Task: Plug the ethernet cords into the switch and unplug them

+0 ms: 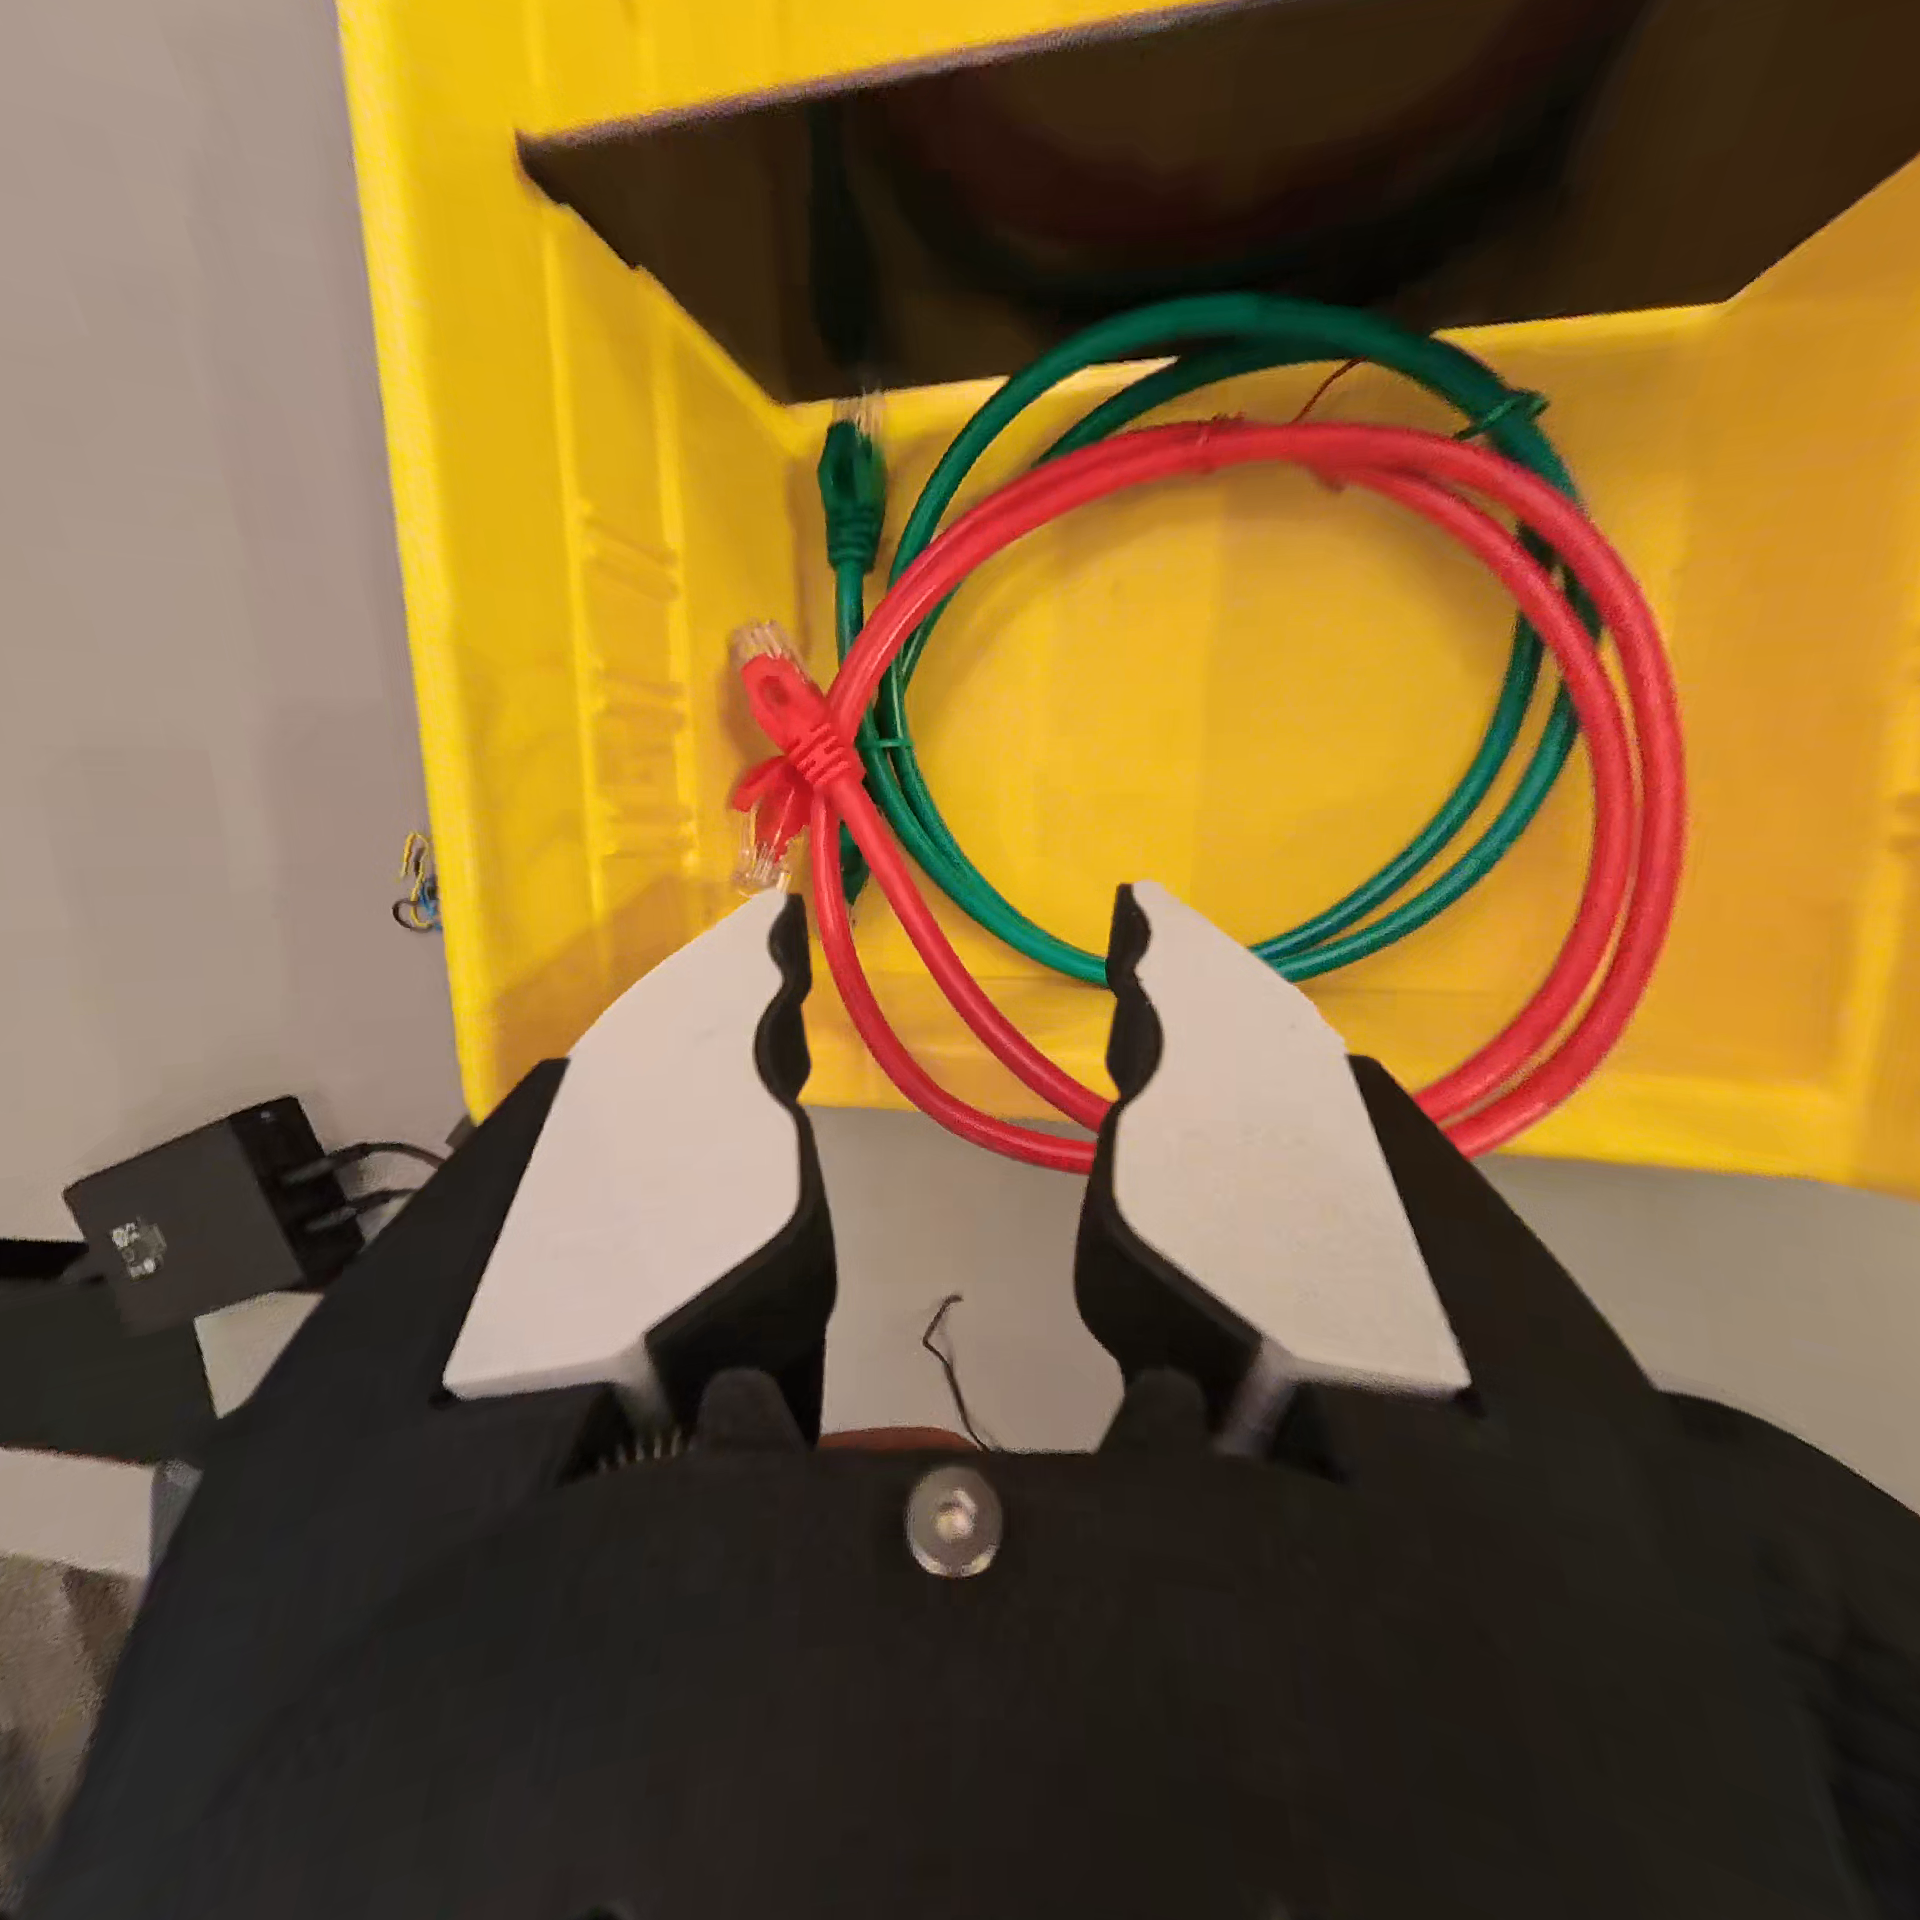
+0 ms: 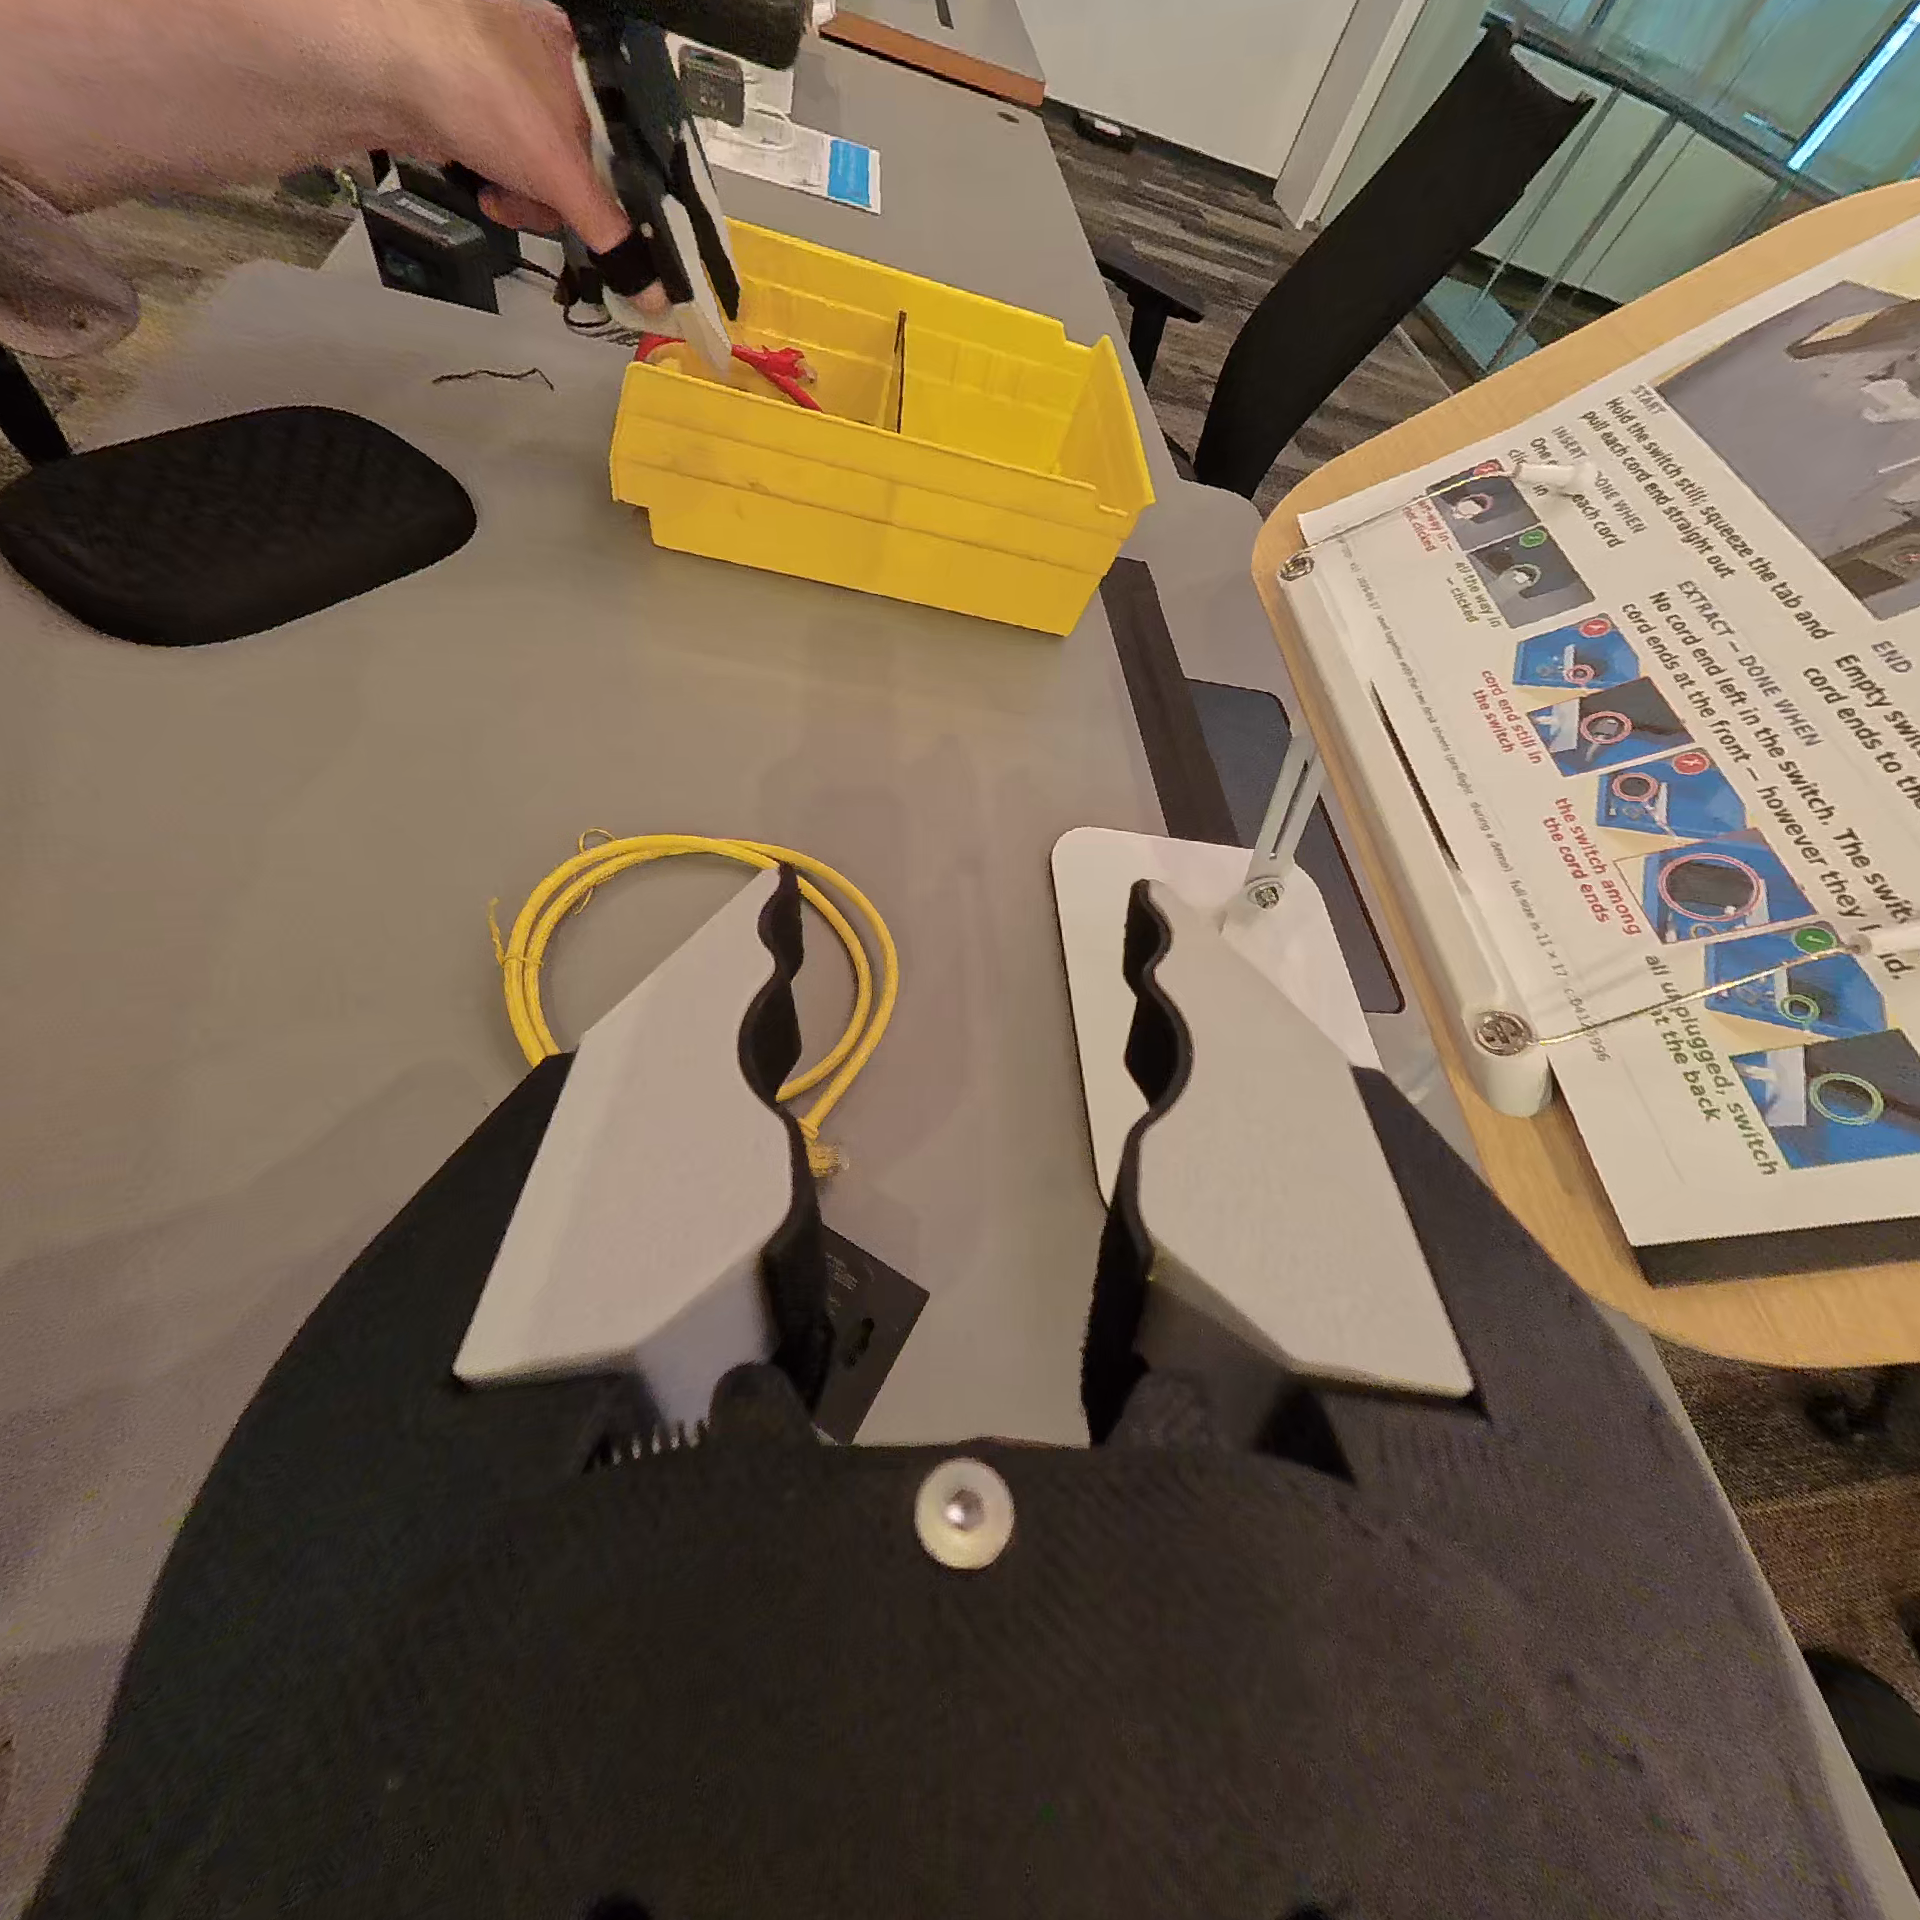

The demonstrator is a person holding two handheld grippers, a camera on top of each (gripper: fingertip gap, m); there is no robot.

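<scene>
A coiled red cord (image 1: pixel 1262 790) and a coiled green cord (image 1: pixel 1184 665) lie together in the yellow bin (image 1: pixel 1299 582), just ahead of the left gripper (image 1: pixel 951 914), whose fingers are spread wide with part of the red loop passing between them, gripping nothing. A coiled yellow cord (image 2: pixel 717 961) lies on the grey tabletop (image 2: pixel 364 790) at the tips of the right gripper (image 2: pixel 961 899), which is also wide open and empty. A small black device (image 2: pixel 868 1325) rests between that gripper's fingers near their base, and a white stand base (image 2: pixel 1101 935) sits beside its right finger.
</scene>
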